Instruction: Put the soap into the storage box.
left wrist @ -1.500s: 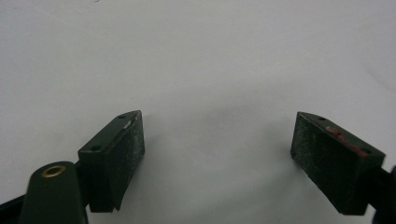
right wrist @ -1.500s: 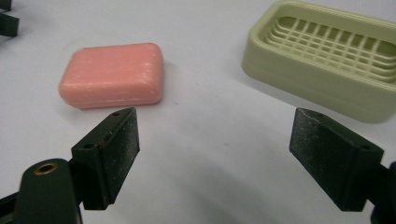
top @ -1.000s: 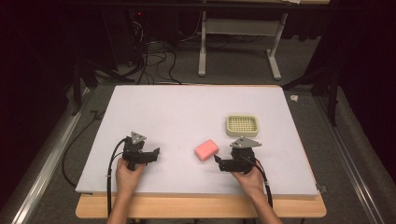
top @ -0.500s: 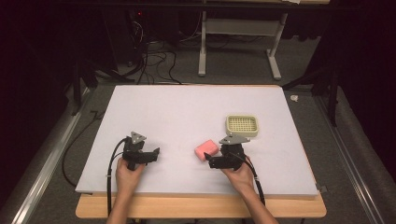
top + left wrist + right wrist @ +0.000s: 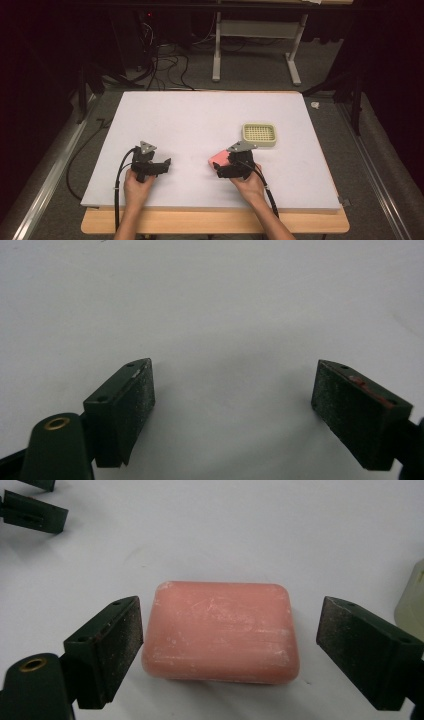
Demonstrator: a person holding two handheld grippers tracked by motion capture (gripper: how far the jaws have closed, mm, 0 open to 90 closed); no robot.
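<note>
While the pink rectangular soap bar lies ungrasped on the white surface, the right gripper has just spread its fingers around it; the left gripper fingers gape empty.

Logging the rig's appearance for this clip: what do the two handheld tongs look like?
Both the left tongs and the right tongs are black, each topped by a grey three-cornered plate and trailing a black cable. Their jaws are dark blocks with rough, speckled pads. The forearms are bare, no sleeves.

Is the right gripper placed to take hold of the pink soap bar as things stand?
Probably yes. The right gripper has just opened its jaws, which flank the soap bar with gaps either side, nothing between.
</note>
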